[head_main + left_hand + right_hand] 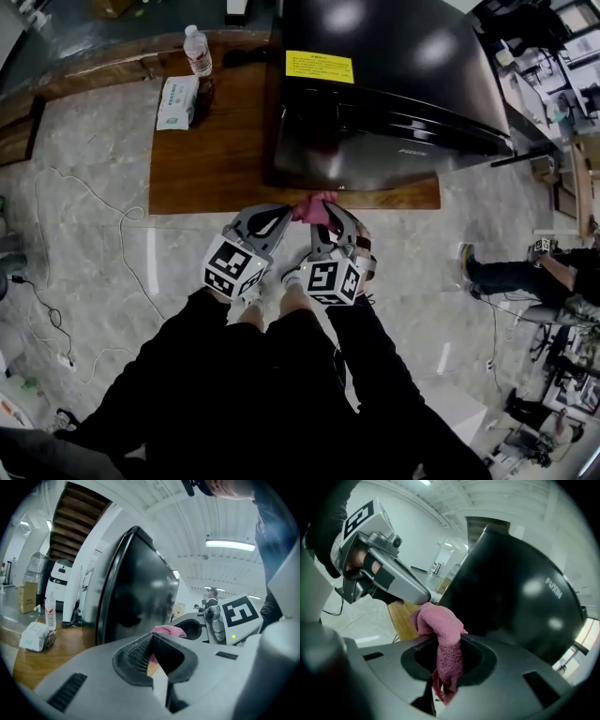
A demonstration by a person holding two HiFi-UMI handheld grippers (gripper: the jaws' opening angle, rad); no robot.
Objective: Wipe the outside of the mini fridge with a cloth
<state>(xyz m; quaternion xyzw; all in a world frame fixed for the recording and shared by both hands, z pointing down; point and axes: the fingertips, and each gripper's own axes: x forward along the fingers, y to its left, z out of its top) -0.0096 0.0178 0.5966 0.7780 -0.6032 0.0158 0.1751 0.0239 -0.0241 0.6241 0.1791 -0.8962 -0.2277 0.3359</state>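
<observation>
Right claw [442,665]: clamped on pink cloth [440,625].
Left claw [152,660]: jaws together, empty.
Technique: we should press it flat against the mini fridge [394,94].

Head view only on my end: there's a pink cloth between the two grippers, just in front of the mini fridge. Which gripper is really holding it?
Observer: The right gripper. Its own view shows the pink cloth clamped between its jaws, with a tail hanging through toward the camera.
Operator: So is the left one free?
Observer: In the left gripper view, the left gripper has its jaws drawn together at the tips, with the cloth just beyond them. I cannot tell whether they nip an edge.
</observation>
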